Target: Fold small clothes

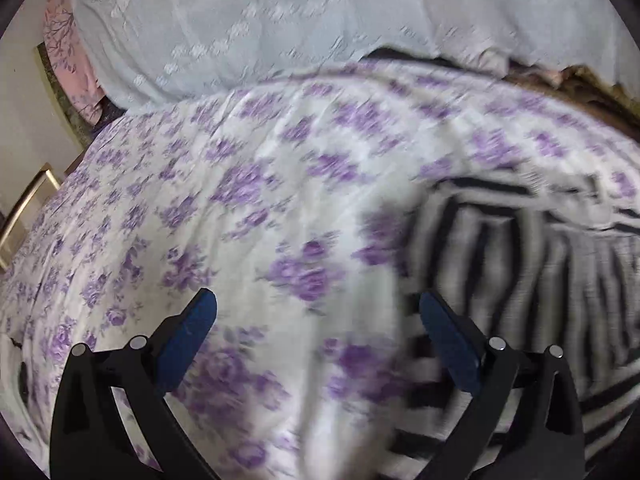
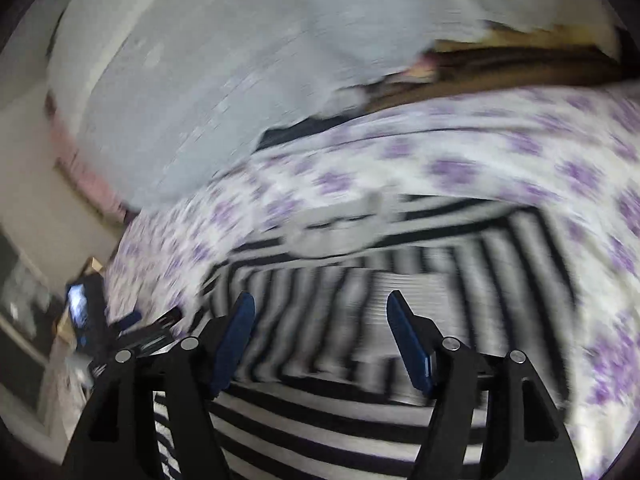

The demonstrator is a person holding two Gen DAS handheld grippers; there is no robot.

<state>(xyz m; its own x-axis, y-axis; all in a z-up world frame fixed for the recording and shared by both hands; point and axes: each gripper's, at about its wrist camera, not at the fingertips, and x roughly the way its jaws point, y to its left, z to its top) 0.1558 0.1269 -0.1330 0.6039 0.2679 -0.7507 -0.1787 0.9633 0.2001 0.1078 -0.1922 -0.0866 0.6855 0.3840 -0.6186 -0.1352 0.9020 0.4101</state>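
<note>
A black-and-white striped garment lies on a bed sheet printed with purple flowers. In the left wrist view my left gripper is open above the sheet, just left of the garment's edge, with nothing between its blue pads. In the right wrist view the striped garment fills the lower middle, blurred by motion. My right gripper hangs over it with its jaws apart and no cloth pinched between the pads. The other gripper shows at the lower left of that view.
A pale blue embroidered cloth covers the far part of the bed. A pink patterned fabric lies at the far left. Brown cloth sits at the far right. The bed's left edge drops to a pale floor.
</note>
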